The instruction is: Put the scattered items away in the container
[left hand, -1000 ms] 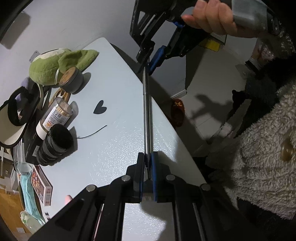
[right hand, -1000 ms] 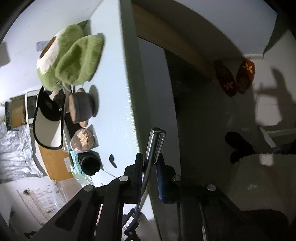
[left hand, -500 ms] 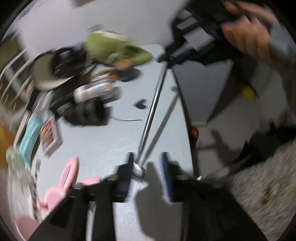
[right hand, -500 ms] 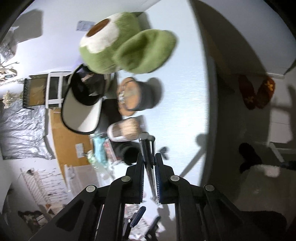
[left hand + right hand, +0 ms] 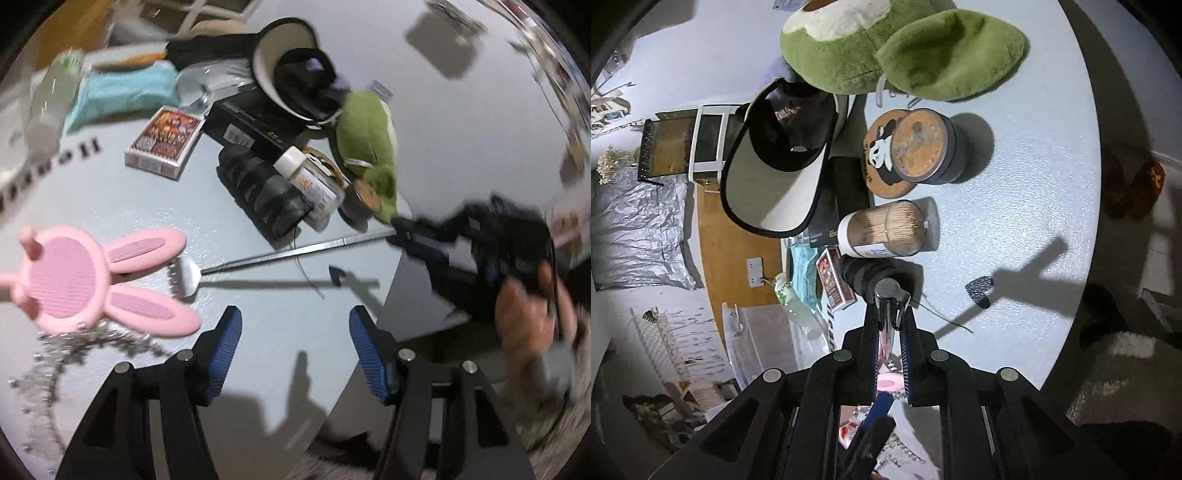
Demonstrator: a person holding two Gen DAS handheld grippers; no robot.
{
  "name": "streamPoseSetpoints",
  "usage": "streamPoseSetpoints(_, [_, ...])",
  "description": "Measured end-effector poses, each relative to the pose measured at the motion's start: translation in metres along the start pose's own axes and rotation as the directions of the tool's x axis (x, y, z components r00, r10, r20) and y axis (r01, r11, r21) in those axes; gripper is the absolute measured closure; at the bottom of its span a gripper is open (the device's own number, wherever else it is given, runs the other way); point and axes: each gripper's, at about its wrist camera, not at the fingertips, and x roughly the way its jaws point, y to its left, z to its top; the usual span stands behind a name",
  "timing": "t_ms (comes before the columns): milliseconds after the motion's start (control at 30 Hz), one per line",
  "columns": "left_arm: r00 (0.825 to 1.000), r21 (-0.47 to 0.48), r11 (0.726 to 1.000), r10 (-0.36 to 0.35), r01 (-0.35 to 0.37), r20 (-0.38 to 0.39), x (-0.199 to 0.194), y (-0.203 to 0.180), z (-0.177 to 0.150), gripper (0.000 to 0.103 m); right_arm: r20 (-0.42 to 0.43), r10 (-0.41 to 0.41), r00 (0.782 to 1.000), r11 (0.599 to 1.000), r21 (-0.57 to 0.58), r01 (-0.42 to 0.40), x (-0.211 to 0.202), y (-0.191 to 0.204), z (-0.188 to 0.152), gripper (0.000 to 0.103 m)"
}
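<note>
Your right gripper [image 5: 890,325] points down at the table [image 5: 1027,206], its fingers [image 5: 908,332] clamped on the handle end of the metal rod [image 5: 886,291]. From that camera the rod runs almost straight along the line of sight, so you see little more than its round end just past the fingertips. Your left gripper [image 5: 295,354] also tilts down over the table [image 5: 258,321]; its blue pads [image 5: 225,347] stand well apart and are opening, with nothing between them.

Only the left view gives you the rod [image 5: 280,254] whole — a long thin shaft lying roughly crosswise ahead of the left fingers, above the table. Its toothed head [image 5: 184,277] points left, just beside the pink bunny brush [image 5: 85,280], and its other end sits in the right gripper [image 5: 417,236] at the right, with your hand [image 5: 524,317] behind it. That view is blurred, so finer detail is lost.

Beyond the right fingers, largest first: the green plush [image 5: 894,48], the cap [image 5: 779,158], the dark round tin [image 5: 927,147] on a panda coaster, the toothpick jar [image 5: 886,229] on its side, the black lens [image 5: 868,273] just past the fingertips, and a small dark heart [image 5: 979,290] to their right. The left view alone shows the card box [image 5: 164,142] and the silver chain [image 5: 74,343] left of the left fingers.
</note>
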Motion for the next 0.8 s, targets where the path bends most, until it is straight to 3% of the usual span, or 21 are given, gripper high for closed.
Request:
streamPoseSetpoints(167, [0.995, -0.211, 0.973, -0.095, 0.089, -0.016, 0.026, 0.018, 0.006, 0.043, 0.011, -0.018, 1.0, 1.0, -0.004, 0.018, -0.004, -0.006, 0.003, 0.091])
streamPoseSetpoints(333, [0.986, -0.4, 0.902, -0.162, 0.161, 0.032, 0.037, 0.033, 0.006, 0.043, 0.014, -0.031, 0.999, 0.999, 0.015, 0.031, -0.009, -0.019, 0.004, 0.091])
streamPoseSetpoints(533, [0.977, -0.498, 0.842, -0.2, 0.209, 0.072, 0.045, 0.044, 0.004, 0.045, 0.012, -0.043, 0.999, 0.998, 0.042, 0.042, -0.008, -0.03, 0.01, 0.091])
streamPoseSetpoints(567, [0.978, -0.495, 0.844, -0.201, 0.204, 0.06, 0.045, 0.044, 0.005, 0.045, 0.011, -0.043, 0.999, 0.998, 0.046, 0.043, -0.008, -0.031, 0.011, 0.091])
streamPoseSetpoints(667, [0.986, -0.408, 0.902, -0.165, 0.139, -0.028, 0.042, 0.031, 0.007, 0.045, 0.01, -0.045, 0.999, 0.997, 0.063, 0.044, -0.005, -0.034, 0.014, 0.092])
streamPoseSetpoints(733, [0.994, -0.241, 0.969, -0.07, 0.048, -0.081, 0.032, 0.011, 0.006, 0.045, 0.01, -0.05, 0.999, 0.997, 0.067, 0.05, -0.003, -0.034, 0.016, 0.092])
streamPoseSetpoints(800, [0.994, -0.043, 0.997, 0.052, -0.057, -0.098, 0.023, -0.01, 0.003, 0.045, 0.01, -0.054, 0.998, 0.997, 0.061, 0.053, -0.002, -0.033, 0.017, 0.092])
